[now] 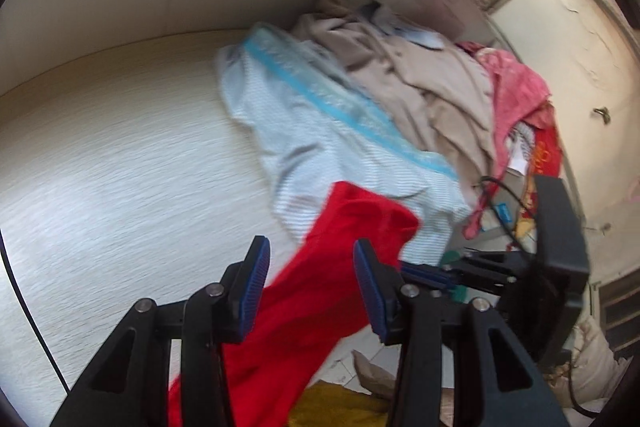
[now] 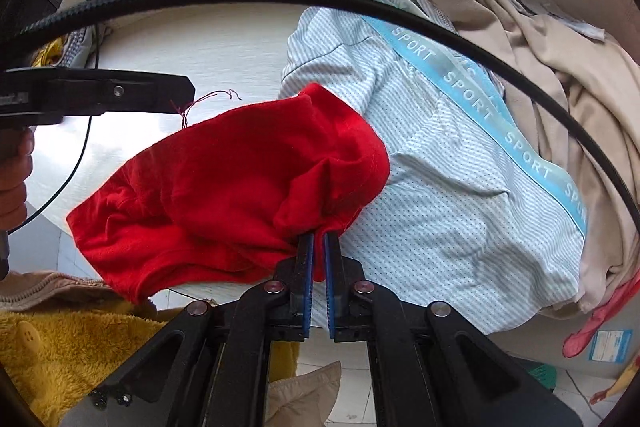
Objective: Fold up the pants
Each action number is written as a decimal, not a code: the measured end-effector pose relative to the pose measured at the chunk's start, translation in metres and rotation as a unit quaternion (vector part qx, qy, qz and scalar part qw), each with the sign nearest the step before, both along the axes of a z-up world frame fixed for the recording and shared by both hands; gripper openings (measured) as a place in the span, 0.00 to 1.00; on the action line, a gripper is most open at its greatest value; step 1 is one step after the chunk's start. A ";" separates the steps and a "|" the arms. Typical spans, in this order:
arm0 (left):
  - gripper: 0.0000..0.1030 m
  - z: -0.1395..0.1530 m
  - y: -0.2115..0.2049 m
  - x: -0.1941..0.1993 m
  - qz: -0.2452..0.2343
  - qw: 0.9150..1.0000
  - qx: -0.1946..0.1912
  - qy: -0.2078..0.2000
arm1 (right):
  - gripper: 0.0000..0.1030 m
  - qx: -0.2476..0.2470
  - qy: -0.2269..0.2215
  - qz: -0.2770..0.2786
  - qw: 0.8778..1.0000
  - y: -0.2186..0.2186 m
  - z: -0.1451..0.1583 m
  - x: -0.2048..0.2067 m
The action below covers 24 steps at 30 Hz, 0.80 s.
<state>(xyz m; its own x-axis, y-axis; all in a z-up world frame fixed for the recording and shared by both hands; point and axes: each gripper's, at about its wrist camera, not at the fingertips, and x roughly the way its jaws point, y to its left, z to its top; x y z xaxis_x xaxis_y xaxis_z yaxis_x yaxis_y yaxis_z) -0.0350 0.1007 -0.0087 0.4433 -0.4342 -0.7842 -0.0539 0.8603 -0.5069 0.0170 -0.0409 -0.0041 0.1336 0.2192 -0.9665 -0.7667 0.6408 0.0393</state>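
Observation:
Red pants point(image 2: 224, 179) lie crumpled near the front edge of the pale wood-grain table point(image 2: 224, 55), partly over light-blue striped shorts point(image 2: 460, 195). My right gripper point(image 2: 319, 241) is shut on a bunched edge of the red pants. In the left wrist view it shows at the right point(image 1: 424, 273), gripping the same cloth. My left gripper point(image 1: 311, 241) stands open above the red pants point(image 1: 360, 215), which pass under the gap without the pads pressing on them. From the right wrist view, the left gripper point(image 2: 188, 93) is side-on at the left, apart from the red cloth, with a hand point(image 2: 14, 179) on its handle.
A pile of beige garments point(image 1: 432, 79) and a pink cloth point(image 1: 516, 83) fills the table's far right corner against the wall. A yellow fleece point(image 2: 60, 347) sits below the table edge. A black cable point(image 2: 360, 3) arcs across the right wrist view.

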 end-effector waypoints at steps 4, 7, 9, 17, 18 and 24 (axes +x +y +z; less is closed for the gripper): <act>0.44 0.004 -0.017 0.014 -0.030 1.000 -0.008 0.000 | 0.06 0.007 -0.002 -0.008 1.000 -0.001 0.002 0.002; 0.44 -0.003 -0.029 0.026 -0.050 0.999 0.004 0.010 | 0.06 0.009 -0.005 -0.010 1.000 -0.011 0.005 0.003; 0.44 -0.013 -0.035 0.034 -0.058 0.998 0.012 0.024 | 0.06 0.011 -0.008 -0.012 1.000 -0.007 0.008 -0.001; 0.06 -0.025 -0.029 0.033 -0.028 0.999 -0.006 0.035 | 0.06 0.021 -0.017 -0.014 1.000 0.000 0.016 -0.005; 0.05 -0.017 -0.022 0.029 -0.009 1.000 0.004 0.022 | 0.06 0.025 -0.020 -0.012 0.999 0.001 0.019 -0.005; 0.05 0.023 0.030 -0.003 0.098 0.993 0.057 -0.034 | 0.06 0.082 -0.033 0.012 0.996 0.026 0.032 0.002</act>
<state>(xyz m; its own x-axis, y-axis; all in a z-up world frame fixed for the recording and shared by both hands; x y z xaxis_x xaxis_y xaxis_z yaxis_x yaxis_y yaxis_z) -0.0382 0.1310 0.0146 0.5643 -0.2453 -0.7883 -0.1945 0.8884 -0.4157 0.0190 -0.0151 0.0283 0.1889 0.3769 -0.9068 -0.7867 0.6108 0.0901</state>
